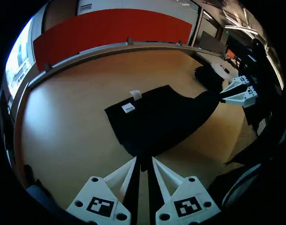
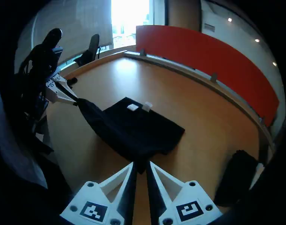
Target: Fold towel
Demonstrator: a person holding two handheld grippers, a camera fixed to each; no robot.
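Two corners of black towel (image 1: 161, 116) pinched: L tongs (image 1: 144, 159), R tongs (image 2: 141, 163) both narrow, gripping cloth. Dark bundle (image 1: 208, 77) on table (image 1: 68, 123) just beyond towel; red partition (image 1: 105, 30) further behind.

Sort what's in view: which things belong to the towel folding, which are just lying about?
In the job: black towel; left gripper and right gripper, each shut on it; wooden table under it.
Lying about: dark cloth bundle, red partition, office chair.
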